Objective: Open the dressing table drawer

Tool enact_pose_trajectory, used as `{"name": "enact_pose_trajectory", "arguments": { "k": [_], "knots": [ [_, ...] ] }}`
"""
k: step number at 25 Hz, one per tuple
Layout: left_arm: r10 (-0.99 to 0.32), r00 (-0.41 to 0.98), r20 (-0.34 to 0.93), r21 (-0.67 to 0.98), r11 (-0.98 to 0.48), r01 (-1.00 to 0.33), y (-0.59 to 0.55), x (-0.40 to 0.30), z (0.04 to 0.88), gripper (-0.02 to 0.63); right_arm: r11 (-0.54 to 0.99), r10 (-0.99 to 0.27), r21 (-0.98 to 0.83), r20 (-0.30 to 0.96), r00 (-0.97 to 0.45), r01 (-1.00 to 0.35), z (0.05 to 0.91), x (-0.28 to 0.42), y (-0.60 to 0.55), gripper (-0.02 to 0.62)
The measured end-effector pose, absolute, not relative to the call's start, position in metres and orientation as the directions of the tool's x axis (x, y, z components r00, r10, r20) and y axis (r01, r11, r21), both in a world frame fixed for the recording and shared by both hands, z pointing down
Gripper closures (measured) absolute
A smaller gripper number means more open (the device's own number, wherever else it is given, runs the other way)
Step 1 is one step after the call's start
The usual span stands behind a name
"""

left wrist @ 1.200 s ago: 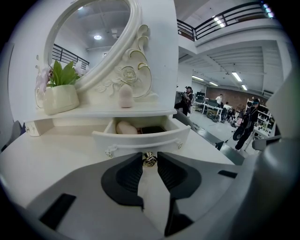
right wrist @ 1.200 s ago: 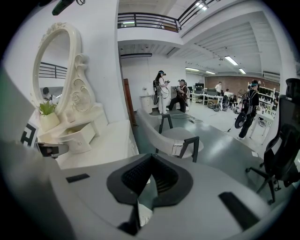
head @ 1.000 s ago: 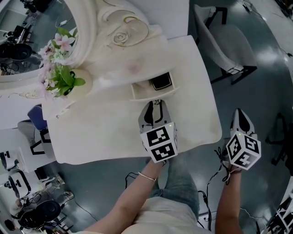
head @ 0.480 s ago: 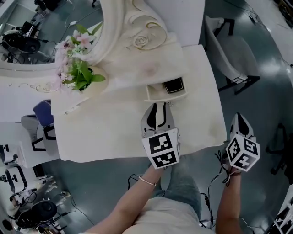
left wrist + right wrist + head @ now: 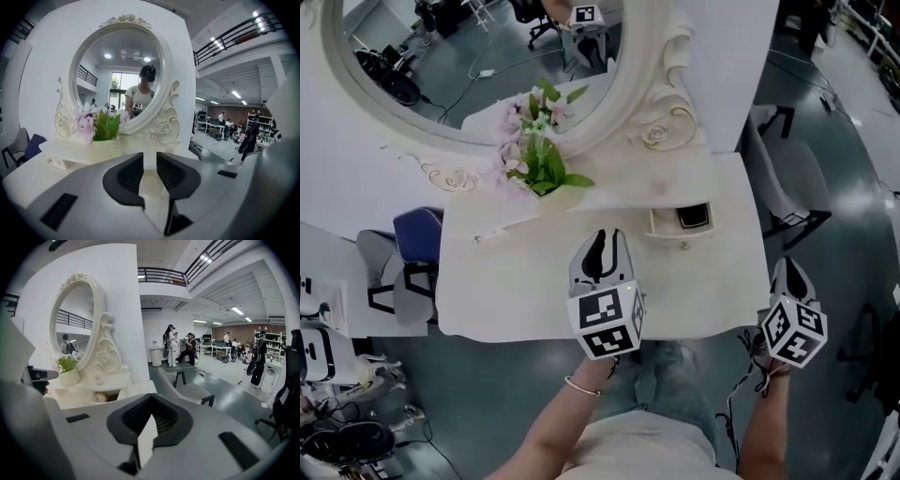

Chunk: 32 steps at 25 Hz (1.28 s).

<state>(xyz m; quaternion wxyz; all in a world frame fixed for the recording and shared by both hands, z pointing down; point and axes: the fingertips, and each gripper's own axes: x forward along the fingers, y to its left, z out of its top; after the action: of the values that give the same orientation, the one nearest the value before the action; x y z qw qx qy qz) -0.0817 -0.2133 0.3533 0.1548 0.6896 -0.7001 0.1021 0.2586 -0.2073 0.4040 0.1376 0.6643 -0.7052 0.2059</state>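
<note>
1. Two tongs sit lowest in the head view. The left tongs point(image 5: 599, 240) are over the tabletop's point(image 5: 506, 281) near edge at centre, and the right tongs point(image 5: 788, 266) are at lower right, just off its corner.
2. The left tongs' jaws stand a little apart and have just been closing, with nothing between them. The right tongs' jaws are together and empty.
3. Right of centre, the drawer point(image 5: 673, 238) stands pulled out with a dark flat thing point(image 5: 694, 216) lying in it. Neither tongs touch it.
4. Farther up are the flowers point(image 5: 534, 159), then the mirror point(image 5: 469, 56) at upper left.
5. The opening looks done. The next move probably calls only for keeping both tongs clear of the drawer front. If it should open wider, the left tongs would have to open and take that front again.
</note>
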Motion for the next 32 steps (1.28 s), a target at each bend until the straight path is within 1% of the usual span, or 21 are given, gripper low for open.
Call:
{"name": "enact_pose_trajectory", "arguments": {
  "k": [4, 6, 10, 12, 15, 17, 23, 32],
  "knots": [
    [-0.95, 0.007, 0.312, 0.04, 0.006, -0.999, -0.195, -0.12, 0.317, 0.548, 0.061, -0.901, -0.108, 0.422, -0.102, -0.992, 0.372, 0.229, -0.201, 0.588],
    [-0.96, 0.009, 0.278, 0.041, 0.002, -0.999, -0.185, -0.142, 0.296, 0.557, 0.079, -0.91, -0.102, 0.398, -0.114, -0.992, 0.357, 0.212, -0.199, 0.589],
    [-0.978, 0.02, 0.206, 0.085, -0.002, -0.996, -0.173, -0.191, 0.258, 0.572, 0.111, -0.932, -0.095, 0.335, -0.137, -0.989, 0.325, 0.176, -0.201, 0.589],
    [-0.984, 0.047, 0.172, 0.096, -0.03, -0.995, -0.167, -0.212, 0.24, 0.578, 0.121, -0.942, -0.094, 0.303, -0.144, -0.988, 0.308, 0.161, -0.2, 0.589],
    [-0.99, 0.075, 0.122, 0.092, -0.064, -0.994, -0.16, -0.24, 0.213, 0.581, 0.136, -0.957, -0.094, 0.245, -0.155, -0.986, 0.279, 0.139, -0.202, 0.589],
    [-0.993, 0.06, 0.101, 0.077, -0.052, -0.996, -0.152, -0.259, 0.201, 0.583, 0.153, -0.961, -0.089, 0.217, -0.169, -0.984, 0.264, 0.125, -0.204, 0.588],
    [-0.995, 0.024, 0.1, 0.098, -0.015, -0.995, -0.141, -0.298, 0.199, 0.584, 0.153, -0.973, -0.069, 0.163, -0.162, -0.986, 0.238, 0.101, -0.205, 0.589],
    [-0.995, 0.011, 0.103, 0.114, 0.0, -0.993, -0.146, -0.317, 0.208, 0.584, 0.143, -0.973, -0.048, 0.174, -0.15, -0.988, 0.24, 0.089, -0.207, 0.589]
  ]
}}
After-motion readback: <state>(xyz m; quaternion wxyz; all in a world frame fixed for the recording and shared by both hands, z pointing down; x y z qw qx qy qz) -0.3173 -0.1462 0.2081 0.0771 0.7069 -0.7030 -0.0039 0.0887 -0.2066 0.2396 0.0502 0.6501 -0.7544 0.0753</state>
